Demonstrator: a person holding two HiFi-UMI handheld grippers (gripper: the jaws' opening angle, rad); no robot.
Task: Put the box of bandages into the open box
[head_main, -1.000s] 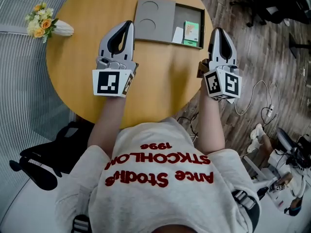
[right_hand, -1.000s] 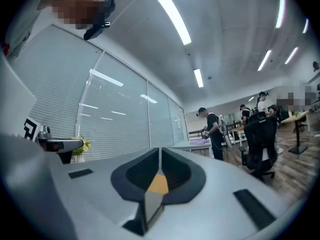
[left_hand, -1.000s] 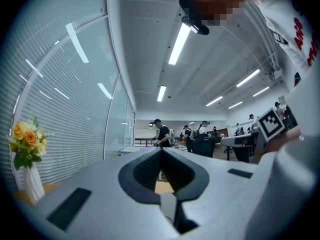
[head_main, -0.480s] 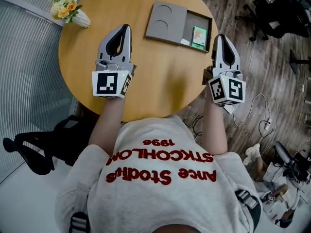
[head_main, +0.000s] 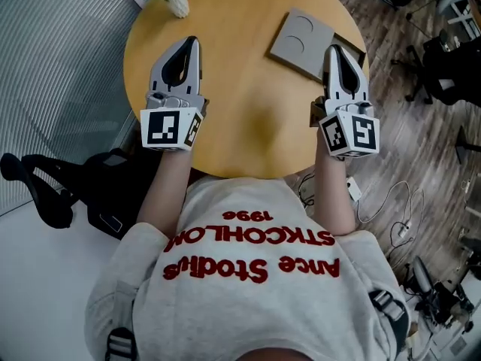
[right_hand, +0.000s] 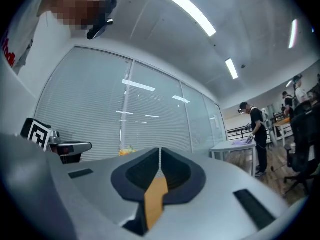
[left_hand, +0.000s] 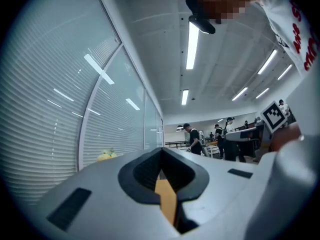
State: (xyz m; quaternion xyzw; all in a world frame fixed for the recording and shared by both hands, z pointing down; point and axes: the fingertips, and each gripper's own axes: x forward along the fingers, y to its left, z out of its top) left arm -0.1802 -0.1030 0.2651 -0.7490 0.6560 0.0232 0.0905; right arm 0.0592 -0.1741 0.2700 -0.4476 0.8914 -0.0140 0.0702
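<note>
Head view: your left gripper (head_main: 193,45) and right gripper (head_main: 334,51) hang over the round table (head_main: 248,111). The open box (head_main: 301,43) sits at its far right edge, against the right tip. The bandage box is hidden.
Left gripper view: jaws pressed together, nothing between.
Right gripper view: jaws together, nothing held.

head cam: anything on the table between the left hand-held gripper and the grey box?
Nothing. In the head view, only bare wooden tabletop lies between the left hand-held gripper and the open grey box.

round table (head_main: 240,74) bears grey box (head_main: 302,45), flower vase (head_main: 177,1)
</note>
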